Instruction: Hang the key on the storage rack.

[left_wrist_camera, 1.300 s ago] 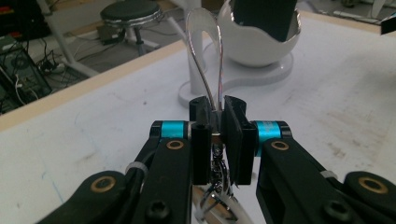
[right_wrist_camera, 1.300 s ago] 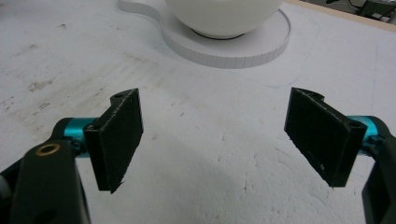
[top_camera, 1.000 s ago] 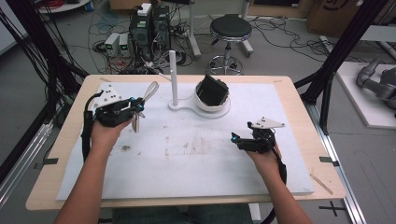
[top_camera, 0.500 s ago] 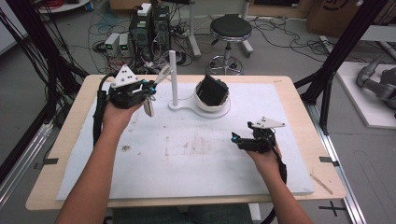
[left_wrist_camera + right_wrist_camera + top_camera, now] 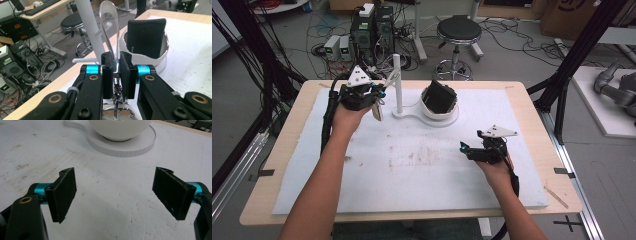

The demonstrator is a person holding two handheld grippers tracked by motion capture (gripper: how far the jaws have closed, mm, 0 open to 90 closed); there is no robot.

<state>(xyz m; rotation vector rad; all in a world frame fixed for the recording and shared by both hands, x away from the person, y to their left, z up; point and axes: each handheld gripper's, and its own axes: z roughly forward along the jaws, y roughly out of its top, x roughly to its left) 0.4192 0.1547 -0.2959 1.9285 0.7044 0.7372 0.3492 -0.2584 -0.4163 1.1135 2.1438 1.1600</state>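
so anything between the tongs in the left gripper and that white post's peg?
Nothing visible. The left gripper is shut on the metal tongs, which are raised beside the white post. Its short peg sticks out just past the jaws, with only open air between.

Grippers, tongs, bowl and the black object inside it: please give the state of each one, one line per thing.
Left gripper: shut on the metal tongs.
Metal tongs: held off the table, near the white post.
Right gripper: open, holding nothing.
White bowl: upright on its stand.
Black object: tilted inside the bowl.
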